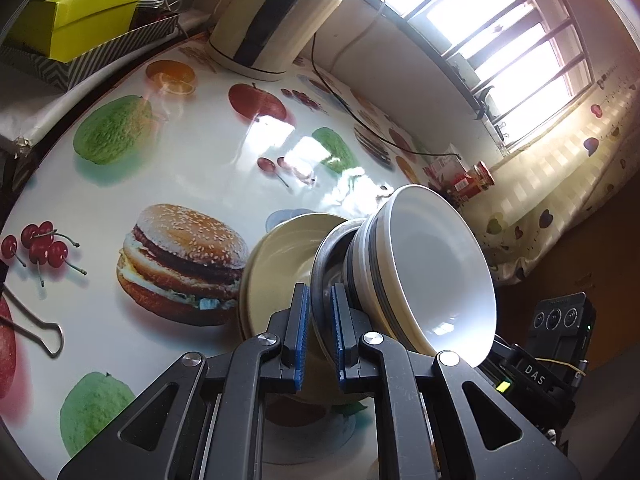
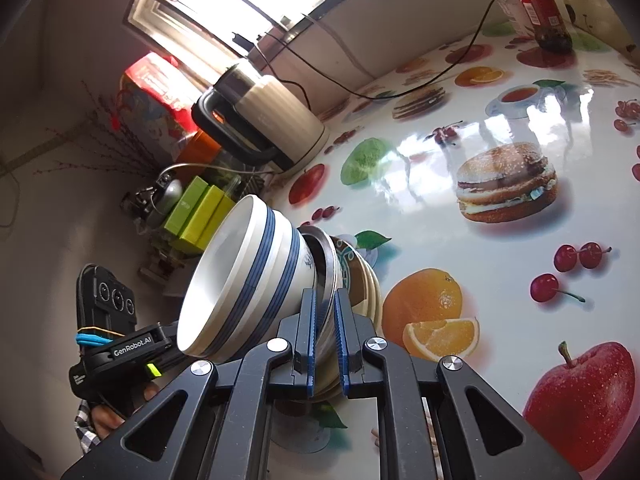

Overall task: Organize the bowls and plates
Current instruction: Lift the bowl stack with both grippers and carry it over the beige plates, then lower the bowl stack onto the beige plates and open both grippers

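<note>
Both grippers are carrying 1 stack together: left gripper (image 1: 320,332) has its jaws pinching the rim of the metal bowl (image 1: 326,264), and right gripper (image 2: 326,338) pinches the same metal bowl (image 2: 326,268) from the opposite side. Nested white bowls with blue bands (image 1: 432,272) sit in the metal one, cream plates (image 1: 280,264) under it; the whole stack is tipped hard toward the person, hovering over the desk (image 1: 120,176) near its front edge, whether the plates touch the surface I can't tell. My read: level the stack before setting down, lower both sides at the same rate, keep both pinches tight until the plates sit flat, else the banded bowls (image 2: 248,276) likely slide out. View differences: left wrist shows the cream plates' inner face and the bulldog clip (image 1: 40,332) at the desk's left edge; right wrist instead shows a patterned rim on the plates (image 2: 352,268), the blue bands clearly, the kettle (image 2: 272,120) handle and the sauce jar (image 2: 540,4) at the far corner. Each view catches the other gripper's camera body.
</note>
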{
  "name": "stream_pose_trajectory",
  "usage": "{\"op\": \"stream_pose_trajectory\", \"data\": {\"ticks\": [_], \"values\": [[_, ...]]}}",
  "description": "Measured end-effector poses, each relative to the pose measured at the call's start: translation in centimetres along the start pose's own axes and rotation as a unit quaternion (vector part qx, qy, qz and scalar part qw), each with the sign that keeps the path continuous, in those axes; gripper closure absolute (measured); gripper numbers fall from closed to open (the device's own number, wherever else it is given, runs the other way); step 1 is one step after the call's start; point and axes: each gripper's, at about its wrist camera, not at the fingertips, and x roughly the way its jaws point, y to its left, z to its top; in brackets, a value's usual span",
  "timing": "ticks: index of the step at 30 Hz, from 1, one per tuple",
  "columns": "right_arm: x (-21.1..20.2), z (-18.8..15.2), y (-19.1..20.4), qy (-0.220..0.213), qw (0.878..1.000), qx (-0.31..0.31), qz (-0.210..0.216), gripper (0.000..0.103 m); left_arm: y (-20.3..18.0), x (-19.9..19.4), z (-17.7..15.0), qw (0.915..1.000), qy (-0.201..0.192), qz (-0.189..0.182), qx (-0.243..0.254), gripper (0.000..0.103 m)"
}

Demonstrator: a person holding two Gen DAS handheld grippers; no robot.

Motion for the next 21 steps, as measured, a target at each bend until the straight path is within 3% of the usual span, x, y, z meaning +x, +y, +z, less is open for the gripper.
{"op": "stream_pose_trajectory", "data": {"ticks": [21], "values": [[2.2, 0.3, 0.9, 0.015, 0.999, -0.024, -0.021, 0.091, 0.8, 0.0, 0.1, 0.9999, -0.009, 0.013, 0.0, 0.093]]}}
